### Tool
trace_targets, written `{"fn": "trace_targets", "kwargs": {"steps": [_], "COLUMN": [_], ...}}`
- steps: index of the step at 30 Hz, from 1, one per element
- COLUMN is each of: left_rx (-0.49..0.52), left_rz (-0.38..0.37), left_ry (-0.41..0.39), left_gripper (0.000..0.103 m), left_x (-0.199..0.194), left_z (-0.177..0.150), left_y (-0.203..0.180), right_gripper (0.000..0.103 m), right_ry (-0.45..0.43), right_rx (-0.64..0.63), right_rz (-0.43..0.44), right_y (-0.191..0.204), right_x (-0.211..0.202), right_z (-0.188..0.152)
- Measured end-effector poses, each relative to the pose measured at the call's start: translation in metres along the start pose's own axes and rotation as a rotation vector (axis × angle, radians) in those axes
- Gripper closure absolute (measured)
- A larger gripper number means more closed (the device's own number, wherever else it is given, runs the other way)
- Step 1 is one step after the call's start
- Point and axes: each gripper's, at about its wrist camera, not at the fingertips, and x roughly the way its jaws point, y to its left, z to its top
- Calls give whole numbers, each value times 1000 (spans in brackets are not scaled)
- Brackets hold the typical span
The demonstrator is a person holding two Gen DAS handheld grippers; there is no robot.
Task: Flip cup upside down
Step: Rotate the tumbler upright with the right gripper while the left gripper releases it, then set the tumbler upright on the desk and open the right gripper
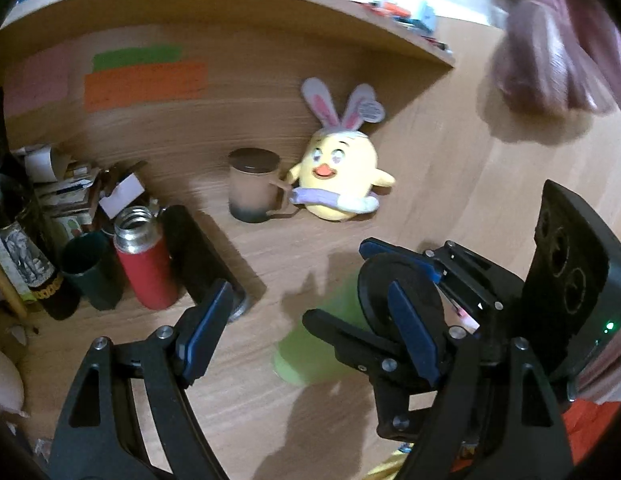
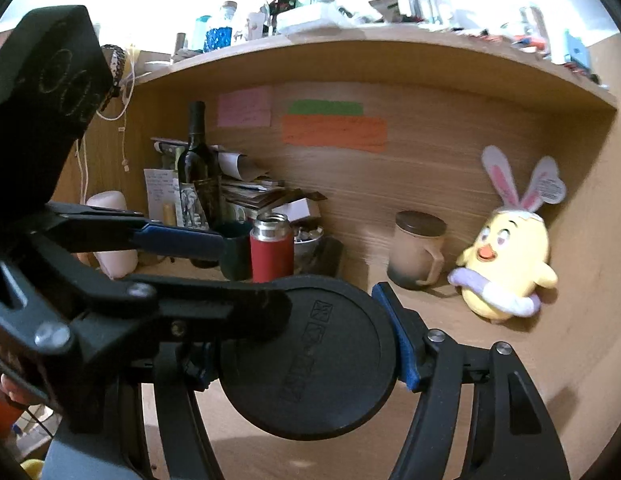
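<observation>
Cup (image 1: 310, 354), green with a black base disc, lies tilted on the wooden desk (image 1: 270, 264), clamped at that disc by the right gripper (image 2: 306, 364). Left gripper (image 1: 310, 316) spreads wide just above it, one blue pad (image 1: 412, 330) near the disc, holding nothing.
</observation>
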Motion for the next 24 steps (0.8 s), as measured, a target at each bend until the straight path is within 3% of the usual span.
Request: {"fn": "trace_targets", "kwargs": {"steps": [7,10,14,19,22,24], "left_rx": [-37,-31,-69,-38,-28,-15], "left_rz": [34,87,53,102,109,114], "left_ry": [5,-17,-16,-25,-71,-135], "left_gripper": [22,22,21,21,21,21], "left_x": [12,11,13,12,-2,-22], "left_z": [11,11,10,12,10,3], "left_y": [18,22,31,21,10,-4], "right_gripper": [40,40,40,39,39,32], "right_ry": [38,73,105,116,107,79], "right_rx": [33,52,57,78,62,46], "right_rz": [56,88,91,105,114,100], "right_y": [-11,-13,-12,-15,-14,-11], "right_x": [27,34,37,28,11,-7], "right_z": [9,0,-15,-23,-22,-21]}}
